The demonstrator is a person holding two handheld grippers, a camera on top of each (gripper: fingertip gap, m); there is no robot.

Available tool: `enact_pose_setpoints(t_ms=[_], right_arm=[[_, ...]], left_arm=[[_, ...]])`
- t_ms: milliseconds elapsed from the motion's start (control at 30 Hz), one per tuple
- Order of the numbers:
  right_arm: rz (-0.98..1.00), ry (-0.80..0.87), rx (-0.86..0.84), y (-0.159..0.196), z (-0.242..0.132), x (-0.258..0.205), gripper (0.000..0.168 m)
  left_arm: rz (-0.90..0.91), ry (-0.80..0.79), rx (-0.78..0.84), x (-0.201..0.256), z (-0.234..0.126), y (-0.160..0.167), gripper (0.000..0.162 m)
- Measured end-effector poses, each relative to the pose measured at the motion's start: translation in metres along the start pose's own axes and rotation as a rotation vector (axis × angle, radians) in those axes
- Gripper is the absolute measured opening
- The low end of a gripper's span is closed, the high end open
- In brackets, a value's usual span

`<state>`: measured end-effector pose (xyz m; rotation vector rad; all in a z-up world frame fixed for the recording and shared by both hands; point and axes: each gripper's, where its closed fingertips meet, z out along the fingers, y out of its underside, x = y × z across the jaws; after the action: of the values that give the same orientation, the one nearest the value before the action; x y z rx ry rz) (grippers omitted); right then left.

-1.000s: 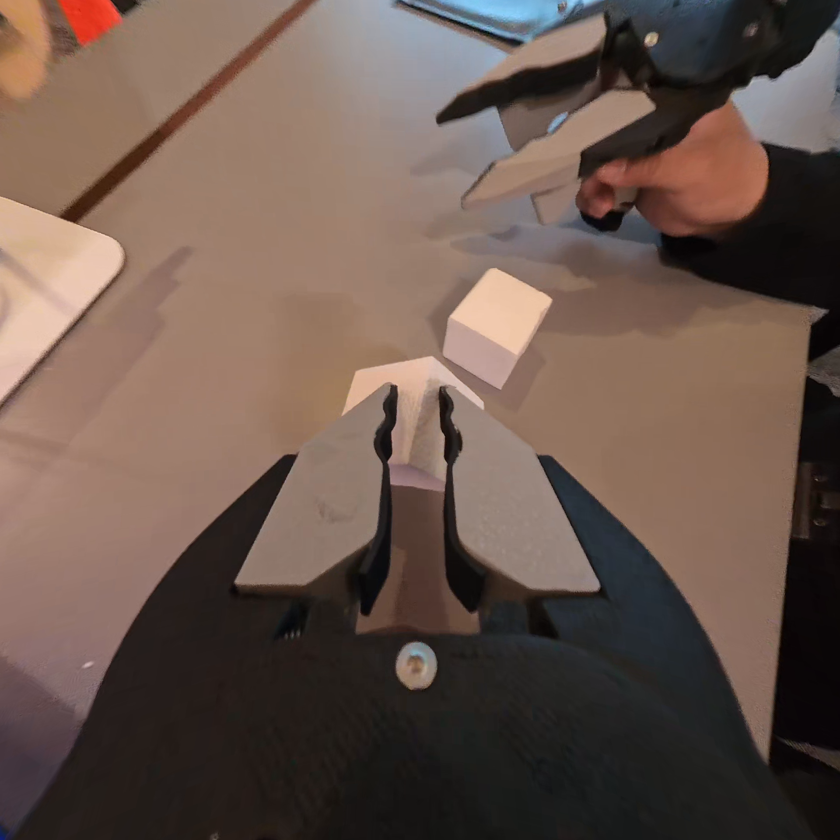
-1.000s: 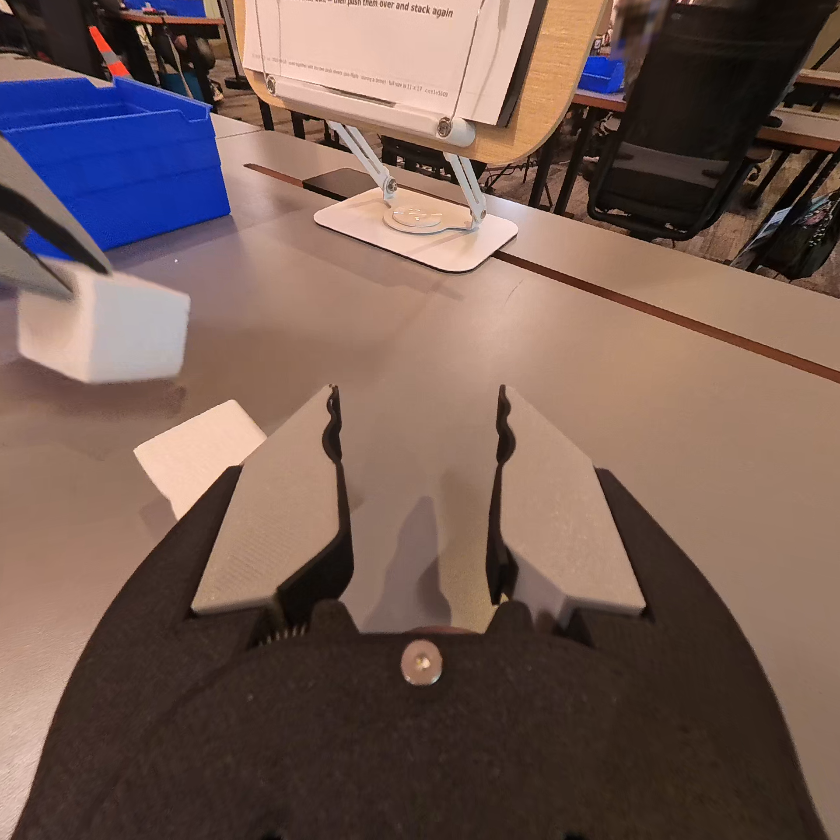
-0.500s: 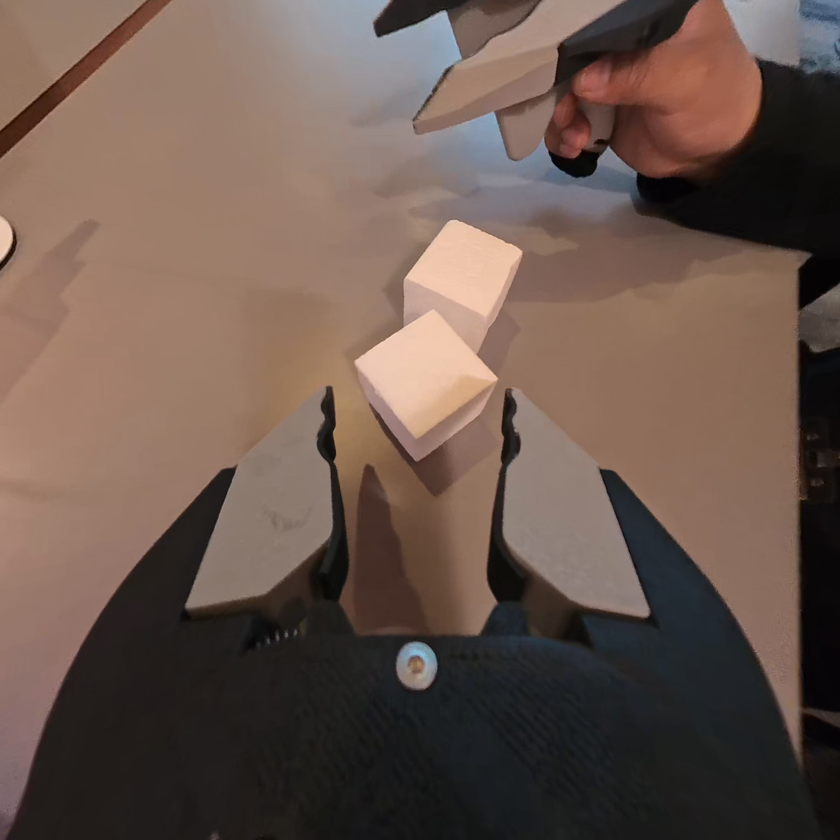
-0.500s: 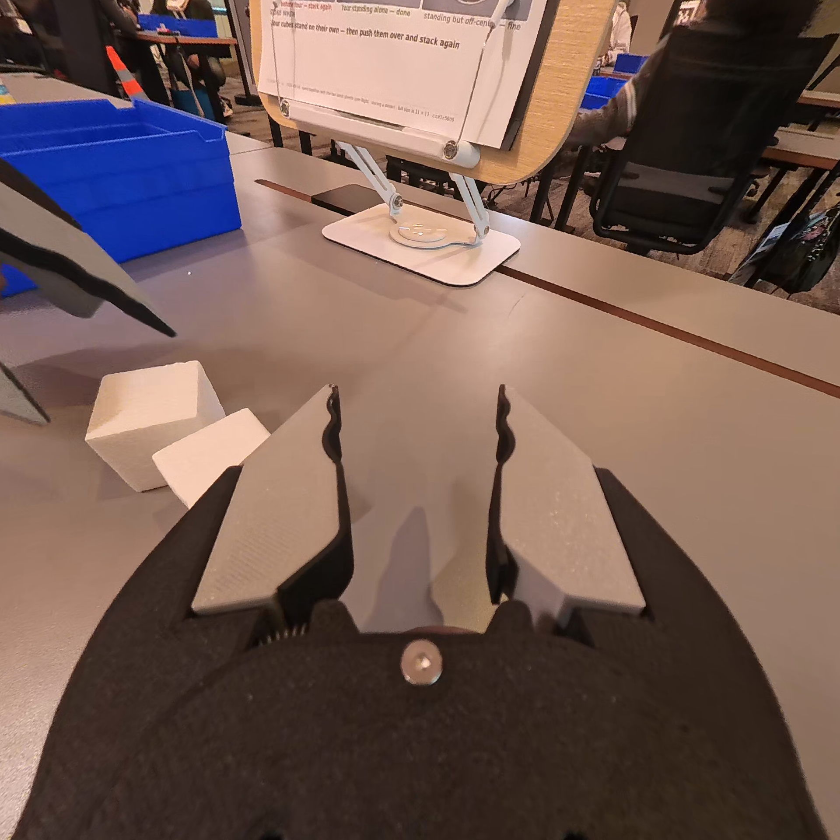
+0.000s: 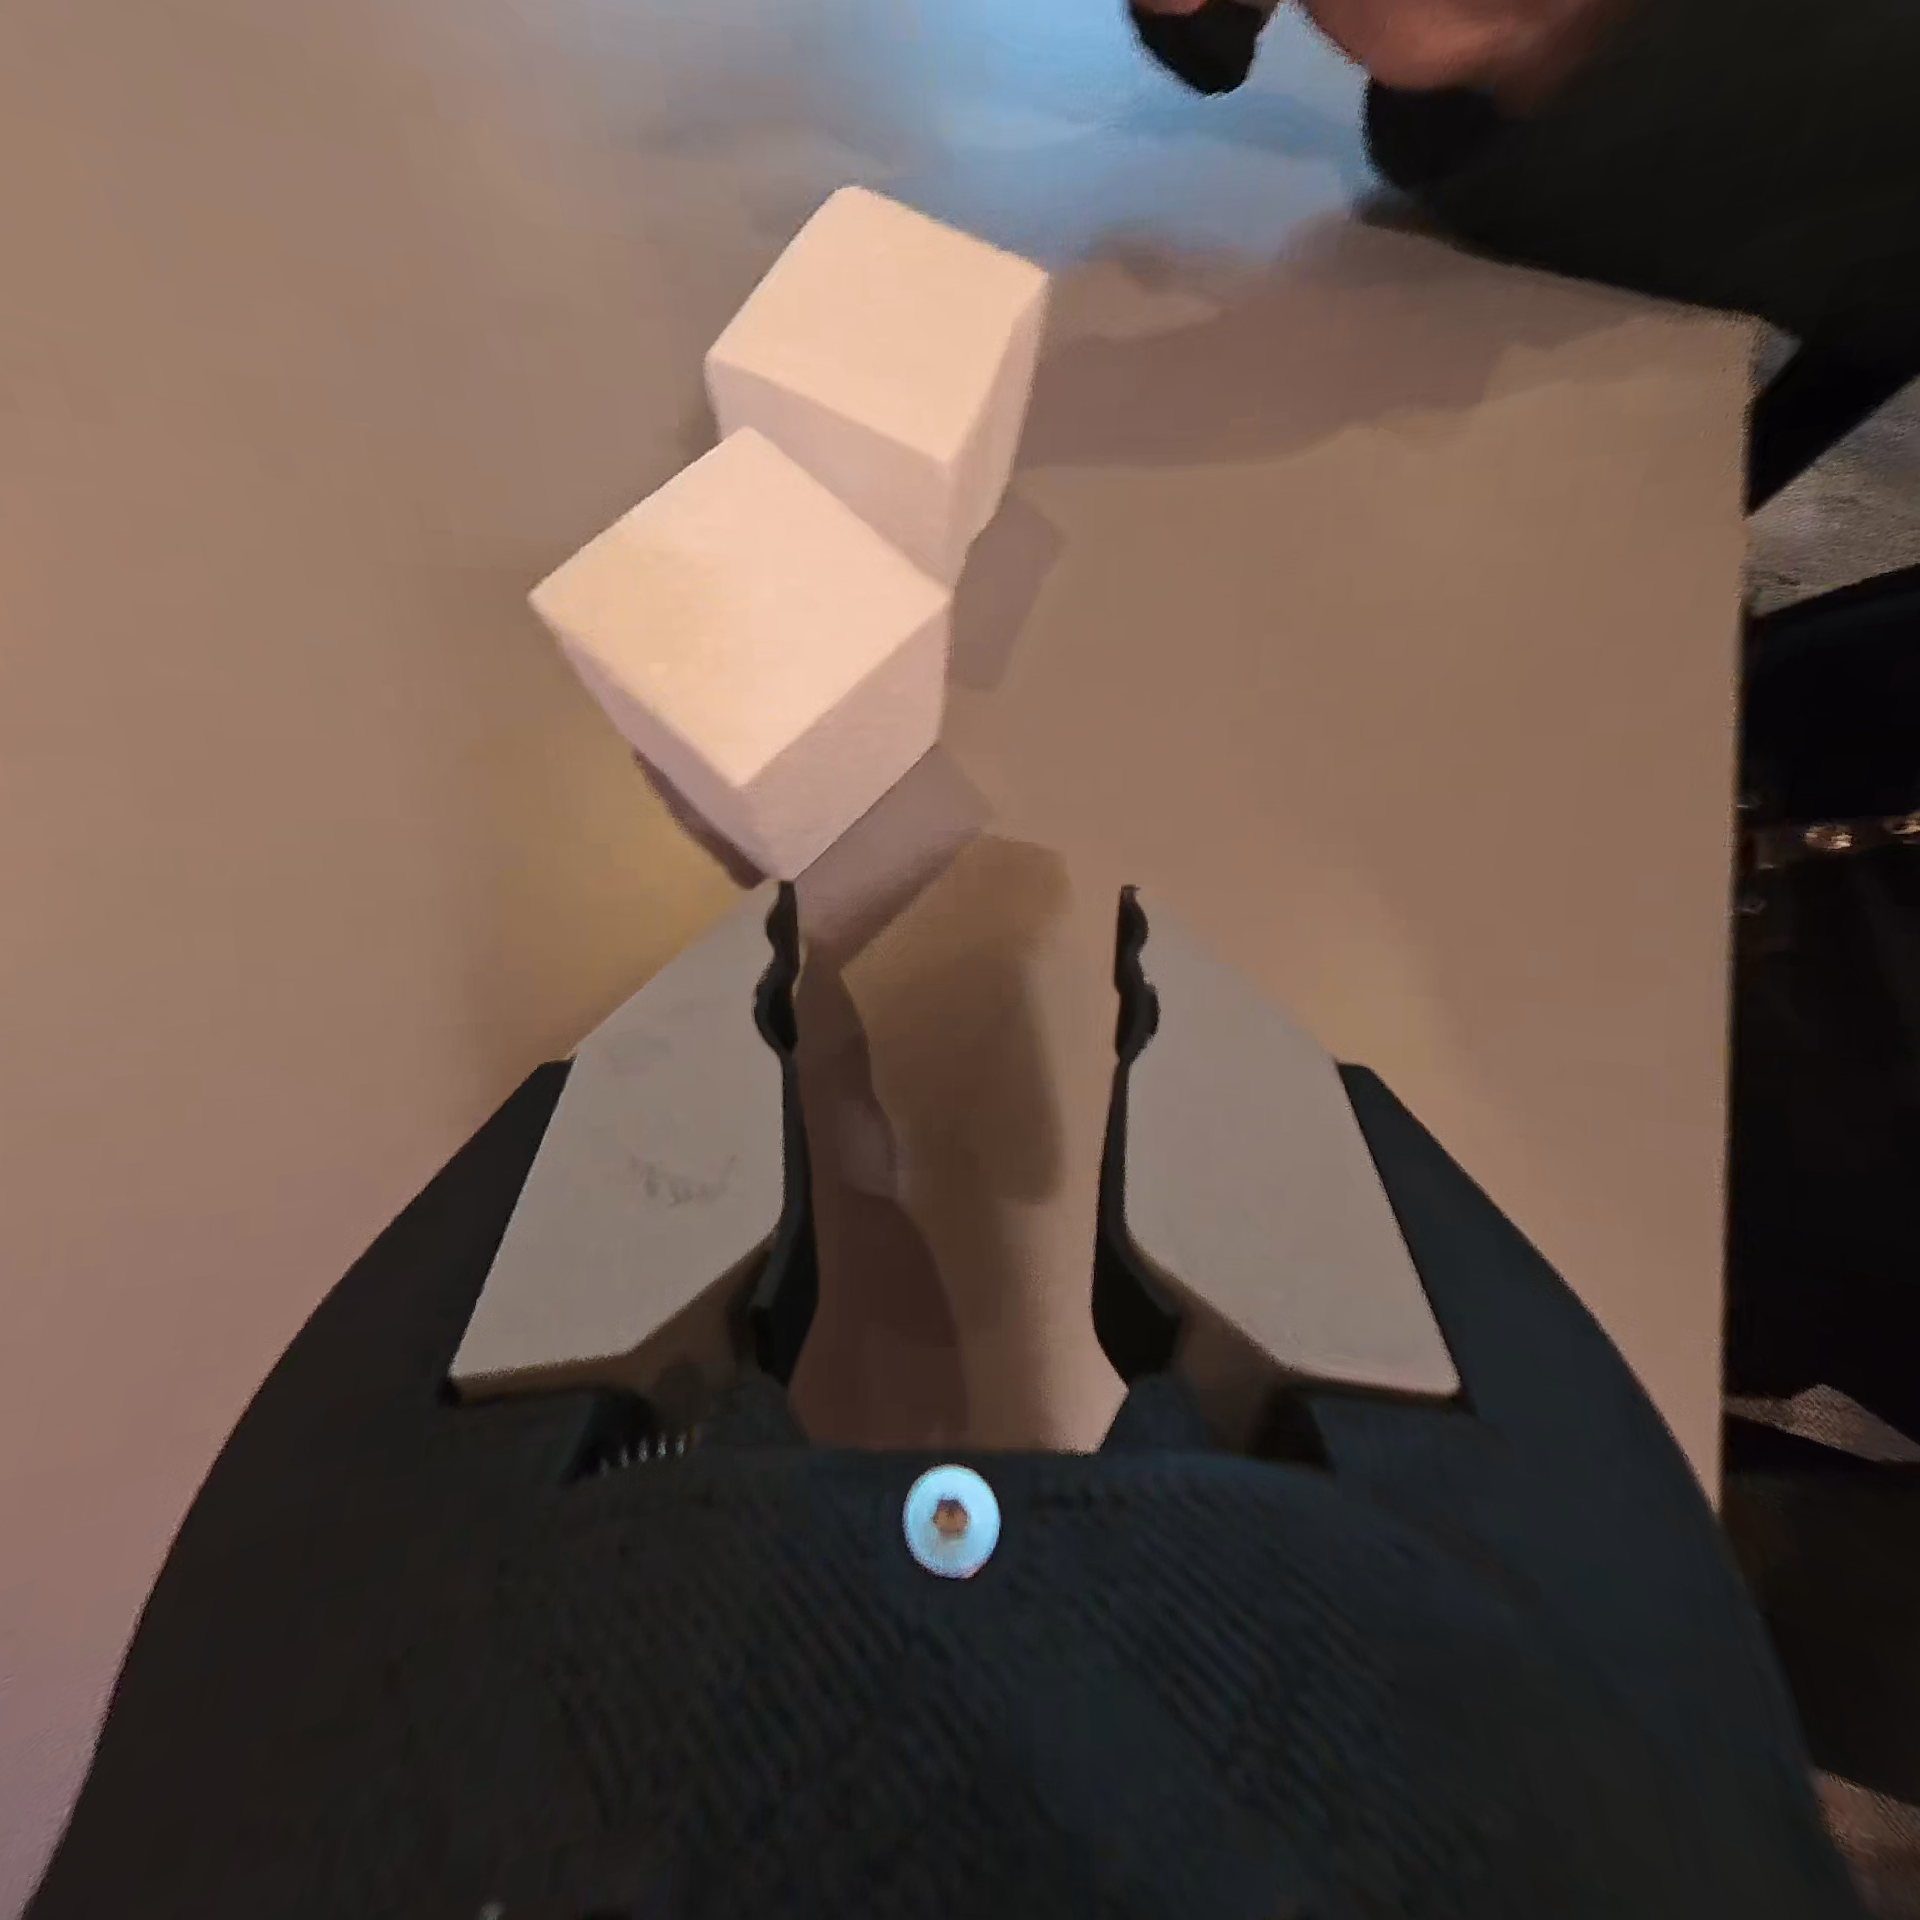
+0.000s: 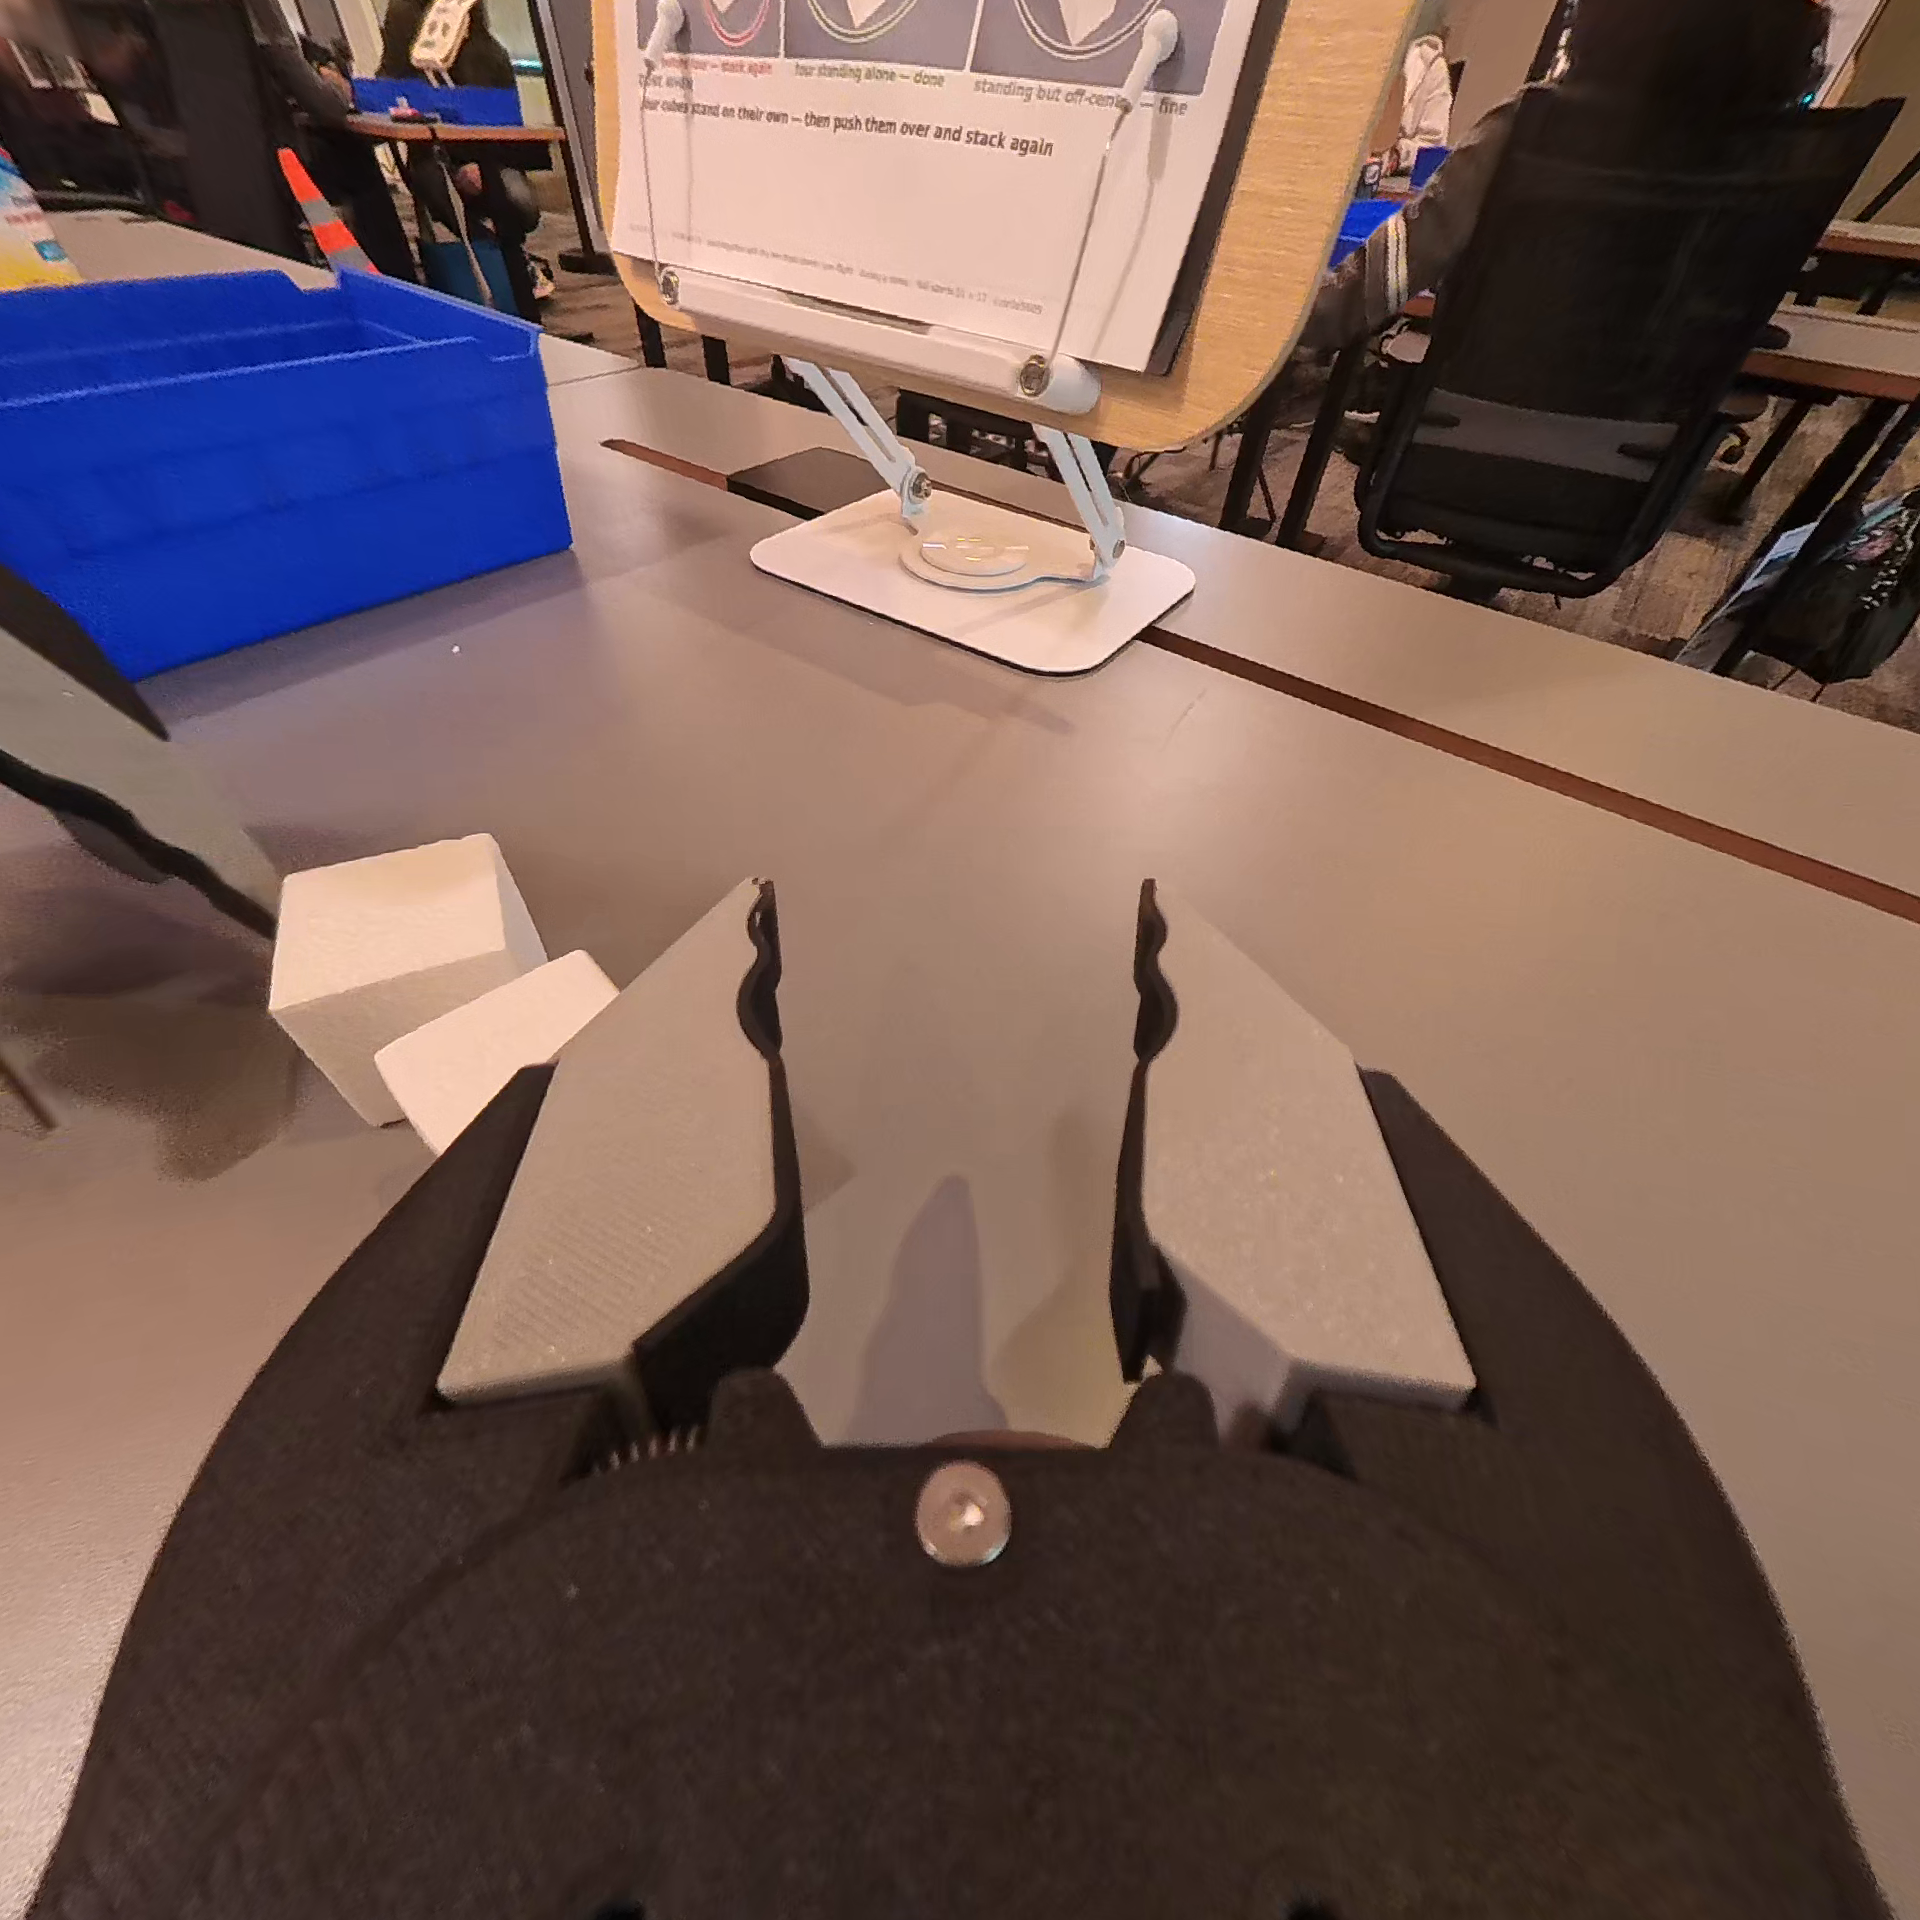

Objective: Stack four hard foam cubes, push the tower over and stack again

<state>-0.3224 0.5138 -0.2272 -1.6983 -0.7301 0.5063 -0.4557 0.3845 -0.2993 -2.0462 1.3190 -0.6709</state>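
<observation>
Two white foam cubes lie side by side and touching on the grey table (image 5: pixel 312 935). In the left wrist view the near cube (image 5: pixel 748 644) sits just beyond my left gripper (image 5: pixel 956 904), which is open and empty, with the far cube (image 5: pixel 883 353) behind it. In the right wrist view the same two cubes sit at the left, one fully visible (image 6: pixel 395 935) and one (image 6: pixel 488 1049) partly hidden behind my finger. My right gripper (image 6: pixel 956 894) is open and empty over bare table. The left gripper's fingers (image 6: pixel 156 821) show at the left edge, close to the cubes.
A blue bin (image 6: pixel 260 468) stands at the back left. A document stand on a white base (image 6: pixel 977 582) stands at the back centre. A person in an office chair (image 6: pixel 1558 364) sits beyond the table. The table's edge (image 5: pixel 1745 831) runs along the right. A hand and dark sleeve (image 5: pixel 1662 156) are at the top right.
My left gripper set its cube down beside the other cube, opened, and drew back above them. The right gripper stayed open and shifted only slightly.
</observation>
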Motion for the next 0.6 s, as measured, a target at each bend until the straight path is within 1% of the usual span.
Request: enact_pose_setpoints(t_ms=[133, 167, 233, 300, 400, 500, 600], right_arm=[[-0.008, 0.013, 0.001, 0.0, -0.002, 0.0, 0.067], [-0.002, 0.013, 0.002, 0.001, -0.002, 0.001, 0.067], [0.01, 0.012, -0.001, 0.002, -0.002, 0.003, 0.066], [0.019, 0.01, -0.002, 0.003, -0.002, 0.004, 0.066], [0.022, 0.004, 0.005, 0.001, -0.003, 0.003, 0.067], [0.005, 0.01, 0.002, 0.001, -0.003, 0.003, 0.066], [0.007, 0.013, 0.003, 0.001, -0.003, 0.004, 0.067]], left_arm=[[0.082, 0.079, 0.055, 0.029, 0.0, -0.017, 0.06], [0.098, 0.076, 0.048, 0.031, -0.001, -0.018, 0.058], [0.104, 0.037, -0.002, 0.025, -0.003, -0.013, 0.058], [0.066, -0.002, -0.03, 0.012, -0.008, -0.005, 0.059], [-0.045, -0.086, -0.005, -0.019, -0.013, -0.004, 0.061], [-0.104, -0.059, 0.07, -0.026, -0.01, -0.017, 0.061], [-0.079, -0.016, 0.061, -0.018, -0.002, -0.02, 0.058]])
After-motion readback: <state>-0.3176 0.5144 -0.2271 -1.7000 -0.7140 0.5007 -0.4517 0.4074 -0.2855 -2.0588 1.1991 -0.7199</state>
